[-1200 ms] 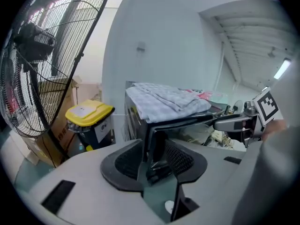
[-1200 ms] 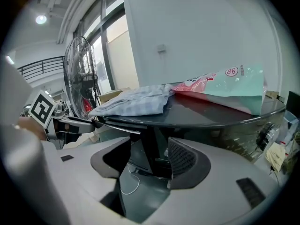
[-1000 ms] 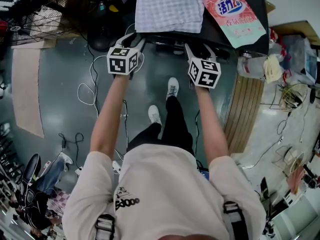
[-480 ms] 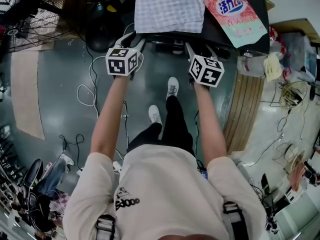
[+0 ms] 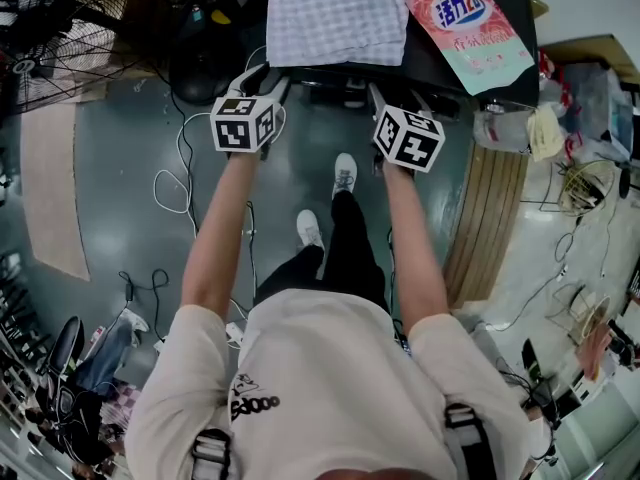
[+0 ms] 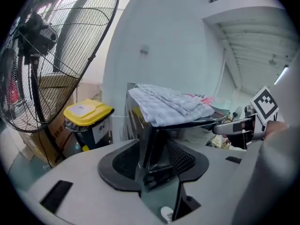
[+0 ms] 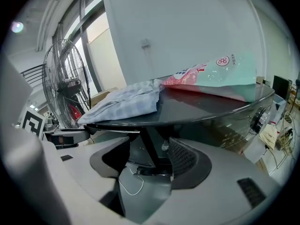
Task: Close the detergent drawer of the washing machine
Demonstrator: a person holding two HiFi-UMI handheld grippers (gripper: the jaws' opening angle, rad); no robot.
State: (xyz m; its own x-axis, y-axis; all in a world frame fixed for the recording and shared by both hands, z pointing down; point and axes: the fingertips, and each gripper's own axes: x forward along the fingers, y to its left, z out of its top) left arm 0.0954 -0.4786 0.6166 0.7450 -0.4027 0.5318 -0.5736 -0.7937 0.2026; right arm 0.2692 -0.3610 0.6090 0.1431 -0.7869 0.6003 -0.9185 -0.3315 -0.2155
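Observation:
The washing machine's dark top (image 5: 440,68) carries a checked towel (image 5: 338,18) and a pink detergent pouch (image 5: 465,28). Both grippers are held at its front edge. My left gripper (image 5: 268,76) is open, and its jaws have just widened. In the left gripper view the machine's left front corner and a dark panel (image 6: 146,149) stand between the jaws (image 6: 154,158), and no pad presses on them. My right gripper (image 5: 392,96) is open too, and looks under the top's rim (image 7: 206,104). Nothing is held there (image 7: 143,172). Whether the drawer sits flush I cannot tell.
A large standing fan (image 6: 56,55) and a yellow-lidded bin (image 6: 86,114) are left of the machine. White cables (image 5: 180,168) trail over the grey floor by the person's shoes (image 5: 345,176). Wooden slats (image 5: 490,218) and clutter lie to the right.
The right gripper has rolled a little at the machine's front edge. The left gripper has stayed where it was.

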